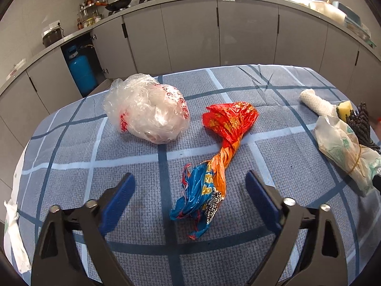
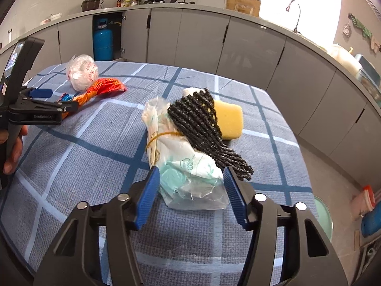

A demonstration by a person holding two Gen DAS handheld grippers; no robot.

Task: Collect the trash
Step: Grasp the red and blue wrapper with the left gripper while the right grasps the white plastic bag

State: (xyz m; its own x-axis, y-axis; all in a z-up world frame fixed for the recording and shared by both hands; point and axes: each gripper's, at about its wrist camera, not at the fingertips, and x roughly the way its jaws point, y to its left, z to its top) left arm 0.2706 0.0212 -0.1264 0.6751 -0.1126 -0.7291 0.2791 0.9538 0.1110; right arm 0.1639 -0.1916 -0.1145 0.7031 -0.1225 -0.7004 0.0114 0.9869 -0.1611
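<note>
Diagonally across the checked bench (image 1: 71, 143) lies the twisted red-and-blue wrapper (image 1: 214, 157), red end toward upper right, its blue end between the released left gripper (image 1: 190, 190). Lower centre, the right gripper (image 2: 190, 190) brackets a rubber-banded plastic bag (image 2: 188, 174) printed "80", contact unclear.

From my left gripper (image 1: 190, 186) the jaws stand wide, the twisted orange-blue wrapper (image 1: 209, 166) lying between the pads with bare checked cloth (image 1: 71, 157) on both sides. Crumpled clear bag (image 1: 146, 109) sits beyond, apart from it, open lane between. Right gripper (image 2: 190, 181) straddles the banded plastic bundle (image 2: 185, 164); black cord bundle (image 2: 202, 124) and yellow sponge (image 2: 228, 116) crowd its far right side. Left of it, cloth is free.
</note>
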